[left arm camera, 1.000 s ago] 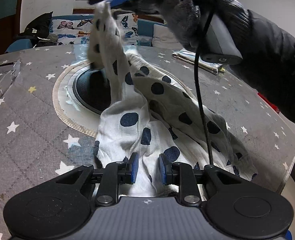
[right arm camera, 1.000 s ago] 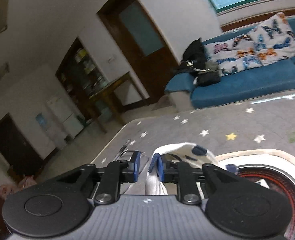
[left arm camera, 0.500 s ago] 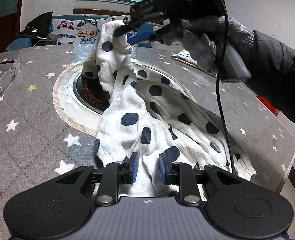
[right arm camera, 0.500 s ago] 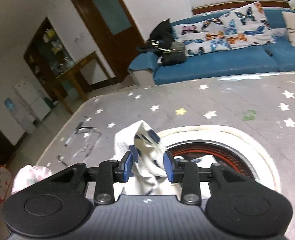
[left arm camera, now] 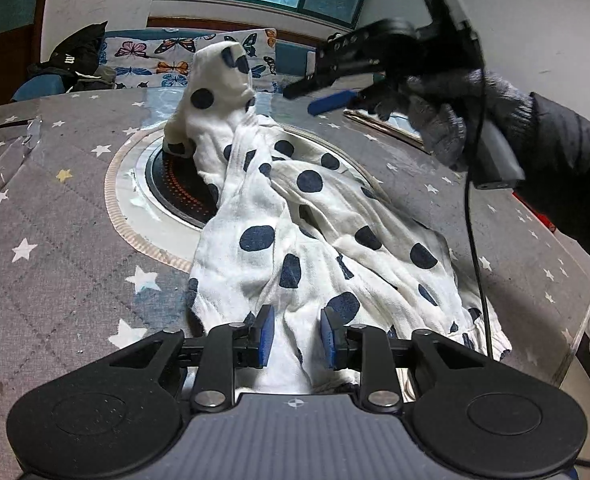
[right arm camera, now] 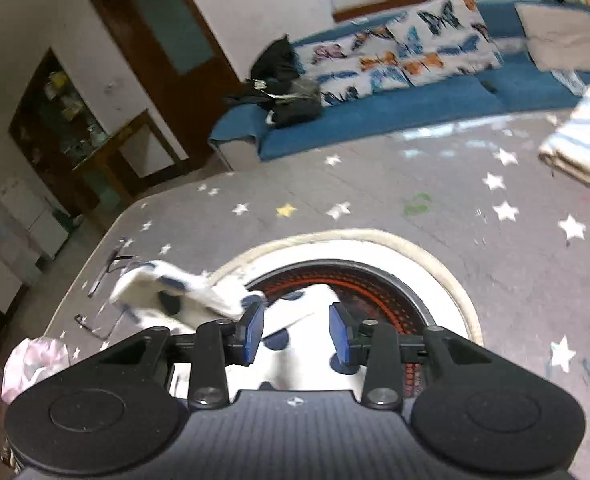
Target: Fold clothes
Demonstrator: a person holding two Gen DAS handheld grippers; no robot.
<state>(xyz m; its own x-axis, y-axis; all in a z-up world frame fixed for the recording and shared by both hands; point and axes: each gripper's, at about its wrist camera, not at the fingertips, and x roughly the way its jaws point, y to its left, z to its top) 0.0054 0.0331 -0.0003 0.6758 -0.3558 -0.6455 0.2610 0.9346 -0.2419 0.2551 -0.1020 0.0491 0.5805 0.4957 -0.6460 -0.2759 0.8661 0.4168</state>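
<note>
A white garment with dark polka dots [left arm camera: 295,220] lies crumpled on the star-patterned table [left arm camera: 55,240], partly over the round hob. My left gripper [left arm camera: 297,336] is at its near edge. Its jaws are opening, and a bunch of the fabric still fills the gap between the blue pads. The far end of the garment [left arm camera: 219,68] stands up in a loose peak, free of any grip. My right gripper [left arm camera: 299,102], held by a gloved hand, hovers to the right of that peak, jaws opening with nothing in them. In the right wrist view the right gripper [right arm camera: 297,330] hangs over the garment [right arm camera: 175,292].
A round hob with a pale ring [left arm camera: 171,188] is set in the table's middle. Folded striped cloth [right arm camera: 579,148] lies at the far right. Glasses [right arm camera: 107,276] and a pink bundle [right arm camera: 35,364] sit near the left edge. A blue sofa [right arm camera: 375,112] stands behind.
The right gripper opened, let go of the garment's lifted end and moved off to the right and lower. That end sank into a peak over the hob. The left jaws widened slightly.
</note>
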